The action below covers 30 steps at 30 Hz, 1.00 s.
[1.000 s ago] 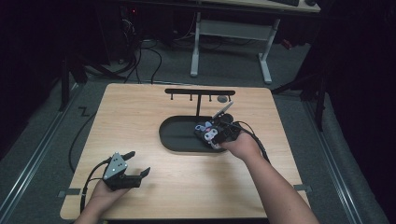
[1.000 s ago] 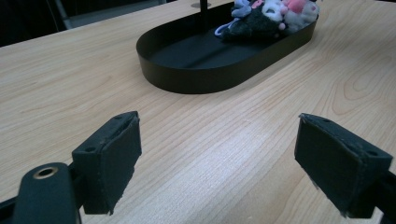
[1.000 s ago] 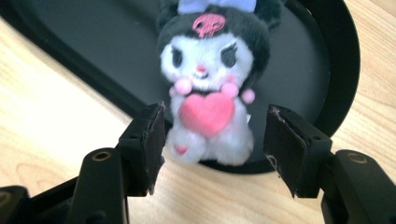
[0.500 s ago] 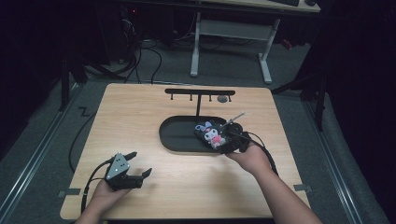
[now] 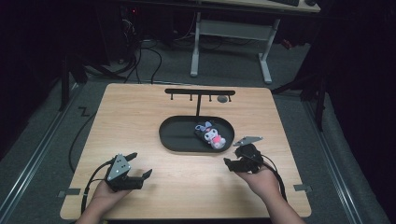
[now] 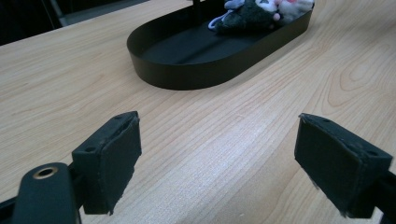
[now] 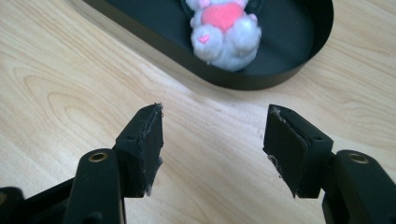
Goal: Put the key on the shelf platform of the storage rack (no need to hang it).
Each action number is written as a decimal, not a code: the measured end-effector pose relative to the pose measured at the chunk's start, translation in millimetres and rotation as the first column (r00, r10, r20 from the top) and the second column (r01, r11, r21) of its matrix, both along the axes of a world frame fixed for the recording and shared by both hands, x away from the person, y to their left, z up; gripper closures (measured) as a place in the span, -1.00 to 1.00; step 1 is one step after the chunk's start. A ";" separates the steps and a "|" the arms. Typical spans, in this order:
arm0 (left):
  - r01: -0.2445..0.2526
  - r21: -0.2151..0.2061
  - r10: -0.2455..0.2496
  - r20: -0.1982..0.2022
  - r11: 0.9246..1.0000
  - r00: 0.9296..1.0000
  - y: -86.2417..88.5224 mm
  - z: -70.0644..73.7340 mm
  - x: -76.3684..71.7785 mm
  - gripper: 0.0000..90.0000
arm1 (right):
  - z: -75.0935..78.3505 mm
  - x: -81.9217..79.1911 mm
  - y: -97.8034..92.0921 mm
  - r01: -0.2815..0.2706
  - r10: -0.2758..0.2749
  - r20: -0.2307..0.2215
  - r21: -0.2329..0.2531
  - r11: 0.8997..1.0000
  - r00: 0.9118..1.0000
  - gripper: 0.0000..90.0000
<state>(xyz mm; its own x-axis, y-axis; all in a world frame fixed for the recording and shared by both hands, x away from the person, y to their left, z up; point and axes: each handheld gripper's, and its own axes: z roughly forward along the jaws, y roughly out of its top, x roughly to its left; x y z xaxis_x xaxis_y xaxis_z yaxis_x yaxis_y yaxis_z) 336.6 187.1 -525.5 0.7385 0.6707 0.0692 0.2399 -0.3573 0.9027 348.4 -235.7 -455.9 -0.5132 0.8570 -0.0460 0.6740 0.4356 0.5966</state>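
We hold the right hand-held gripper [image 7: 212,140] jaws apart, empty, near the plush toy [image 7: 224,32] lying in the black tray [image 7: 299,51]; the left hand-held gripper [image 6: 219,158] gapes too.

light: table top [image 5: 140,116] evenly lit from above, surroundings nearly black | shadows: soft and faint under the black tray [image 5: 177,140] | glare: none, a mild sheen on the wood in the gripper views | focus: high view slightly soft; gripper views sharp mid-frame, plush toy [image 7: 224,32] a little blurred
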 end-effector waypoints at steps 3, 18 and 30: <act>-0.005 -0.005 0.005 0.001 1.000 1.000 0.2 0.0 -0.6 -0.66 | -7.0 -10.4 -4.8 0.000 -0.001 0.039 0.015 1.000 0.999 -0.18; 0.028 -0.008 -0.028 0.003 1.000 1.000 -6.0 0.9 -4.4 -0.66 | -50.3 -56.9 -19.9 0.022 -0.052 0.219 0.139 0.990 0.974 -0.22; 0.041 -0.018 -0.041 -0.019 0.999 0.999 -11.8 0.9 -10.4 -0.66 | -56.9 -73.8 -22.3 -0.041 -0.031 0.329 0.210 0.977 0.944 -0.24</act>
<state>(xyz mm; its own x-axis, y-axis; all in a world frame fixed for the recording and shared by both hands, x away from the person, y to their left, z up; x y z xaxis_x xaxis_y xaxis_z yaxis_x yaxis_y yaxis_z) 326.2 175.3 -524.6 0.7664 0.6410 0.0425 0.2433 -0.3509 0.9043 274.6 -258.0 -512.8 -0.5040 0.8631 -0.0316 0.4226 0.2783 0.8625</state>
